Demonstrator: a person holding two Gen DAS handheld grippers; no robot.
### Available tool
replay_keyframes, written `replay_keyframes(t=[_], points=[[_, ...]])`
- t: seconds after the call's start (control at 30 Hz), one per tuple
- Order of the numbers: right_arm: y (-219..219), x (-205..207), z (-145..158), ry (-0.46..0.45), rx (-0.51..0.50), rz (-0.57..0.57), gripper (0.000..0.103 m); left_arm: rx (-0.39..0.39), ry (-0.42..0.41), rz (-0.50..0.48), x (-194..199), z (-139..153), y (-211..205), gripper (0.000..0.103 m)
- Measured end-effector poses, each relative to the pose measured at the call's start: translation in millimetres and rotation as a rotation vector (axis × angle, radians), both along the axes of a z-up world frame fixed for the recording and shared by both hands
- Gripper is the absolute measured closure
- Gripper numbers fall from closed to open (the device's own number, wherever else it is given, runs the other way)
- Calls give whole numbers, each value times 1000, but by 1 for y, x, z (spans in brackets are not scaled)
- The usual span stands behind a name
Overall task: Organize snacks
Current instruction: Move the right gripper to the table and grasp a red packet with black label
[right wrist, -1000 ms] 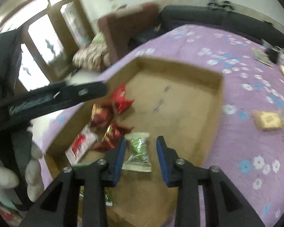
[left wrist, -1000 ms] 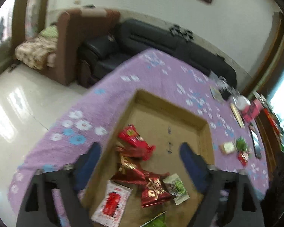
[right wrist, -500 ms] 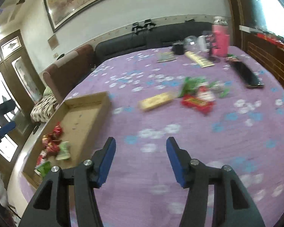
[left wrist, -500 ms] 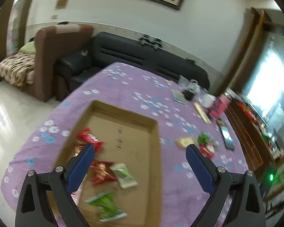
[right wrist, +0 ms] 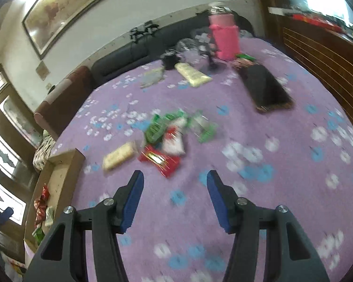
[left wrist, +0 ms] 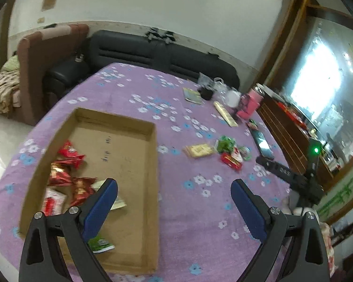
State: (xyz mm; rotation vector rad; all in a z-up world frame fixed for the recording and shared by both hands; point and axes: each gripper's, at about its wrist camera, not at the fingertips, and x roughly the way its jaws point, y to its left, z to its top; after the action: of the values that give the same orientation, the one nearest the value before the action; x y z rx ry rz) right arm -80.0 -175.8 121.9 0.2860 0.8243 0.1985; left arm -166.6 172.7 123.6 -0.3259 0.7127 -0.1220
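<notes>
Right gripper (right wrist: 175,199) stands half open, empty. Centre-frame, the red snack packet (right wrist: 160,161) looks light, crinkly and slippery (take its flat middle, gently).

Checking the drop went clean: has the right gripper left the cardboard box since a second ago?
Yes. The right gripper, jaws empty after opening, has swung from over the cardboard box toward the loose snacks.

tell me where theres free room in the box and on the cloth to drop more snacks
The cardboard box is bare across its far and right half; the red packets crowd its near-left corner. The purple cloth between the box and the loose snack pile is free. The far edge by the pink bottle is cluttered.
</notes>
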Motion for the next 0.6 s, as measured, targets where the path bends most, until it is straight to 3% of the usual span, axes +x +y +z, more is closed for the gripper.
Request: replay_keyframes(t=[0.23, 0.33, 0.47, 0.6], points=[[35, 32, 12, -216, -138, 28, 48, -26, -122, 206, -55, 22, 65, 5], [26, 32, -3, -207, -125, -18, 48, -24, -101, 261, -65, 25, 85, 5], [18, 39, -25, -119, -109, -34, 48, 8, -113, 361, -72, 29, 100, 5], [19, 39, -28, -130, -131, -48, 48, -30, -140, 354, -76, 32, 106, 1]])
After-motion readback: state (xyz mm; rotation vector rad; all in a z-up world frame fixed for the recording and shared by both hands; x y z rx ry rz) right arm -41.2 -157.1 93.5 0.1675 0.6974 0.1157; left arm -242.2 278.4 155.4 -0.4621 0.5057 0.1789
